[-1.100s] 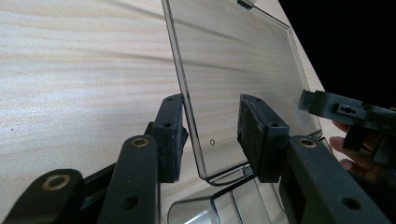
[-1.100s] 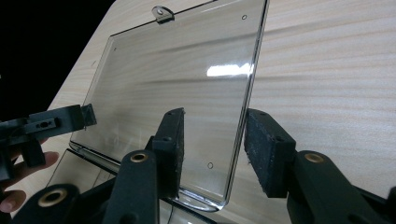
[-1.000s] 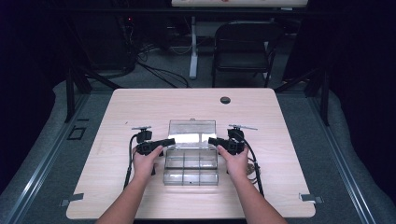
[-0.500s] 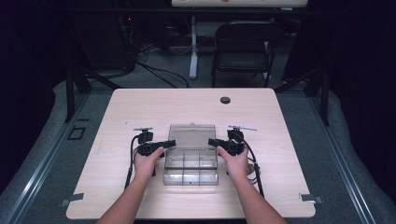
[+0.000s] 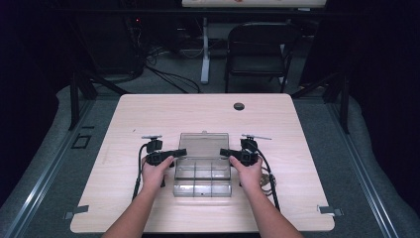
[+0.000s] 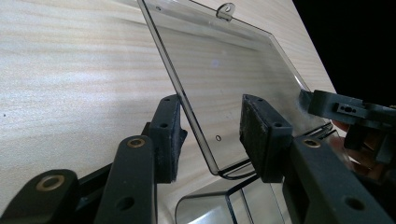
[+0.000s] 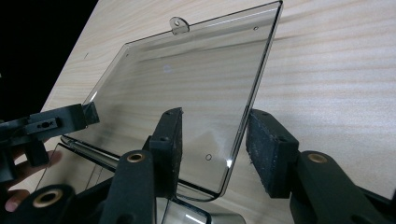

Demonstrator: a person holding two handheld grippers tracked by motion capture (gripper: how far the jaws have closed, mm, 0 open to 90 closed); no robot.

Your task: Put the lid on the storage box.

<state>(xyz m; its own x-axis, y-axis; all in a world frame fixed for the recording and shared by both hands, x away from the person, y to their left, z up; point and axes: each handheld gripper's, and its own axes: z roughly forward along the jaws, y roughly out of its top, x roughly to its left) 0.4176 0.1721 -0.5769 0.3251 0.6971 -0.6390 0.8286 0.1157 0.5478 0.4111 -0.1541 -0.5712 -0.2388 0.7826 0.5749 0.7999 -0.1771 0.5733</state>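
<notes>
Clear plastic box [image 5: 202,168] with its hinged lid [image 5: 204,145] laid back flat is what my two claws are working on, and in the high view it lies on the pale wooden table [image 5: 124,124], directly between them. There my left claw [image 5: 179,152] points inward at the lid's left edge and my right claw [image 5: 224,152] points inward at its right edge, each held in one of my hands, with the box's divided tray nearer to me than either claw. Beyond both claws, far across the table, sits a small dark round disc [image 5: 239,106]. In the left gripper view my left claw [image 6: 211,133] stands apart, its pads on either side of the lid's [image 6: 224,79] side edge without pressing on it; I see a gap at each pad, so nothing is gripped. Past it, across the lid, the tip of my right claw [image 6: 327,103] meets the opposite edge. In the right gripper view my right claw [image 7: 215,144] likewise stands apart, straddling the lid's [image 7: 187,79] other side edge, the clear sheet passing between the pads and clear of both. Across the lid from it, my left claw's tip [image 7: 79,116] reaches the far corner, and the small hanging tab on the lid's far edge lies well ahead of my jaws.
</notes>
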